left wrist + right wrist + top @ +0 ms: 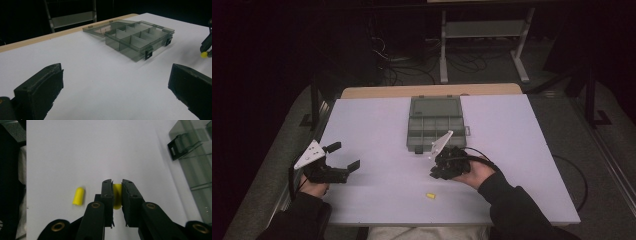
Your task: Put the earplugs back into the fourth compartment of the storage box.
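Observation:
A small yellow cylinder sits pinched between the jaws of my right gripper, just above the white table. That gripper hovers in front of the smoky clear organizer box, whose lid lies open toward the back. A second yellow cylinder lies loose on the table near the front edge, seen in the right gripper view as the cylinder left of the jaws. My left gripper rests at the table's left side, open and holding nothing, with its jaws pointing toward the box.
The white table has a wooden strip along its far edge. A metal frame and cables stand on the dark floor beyond. Black latches hang on the box's front wall. The right gripper's cable loops by the hand.

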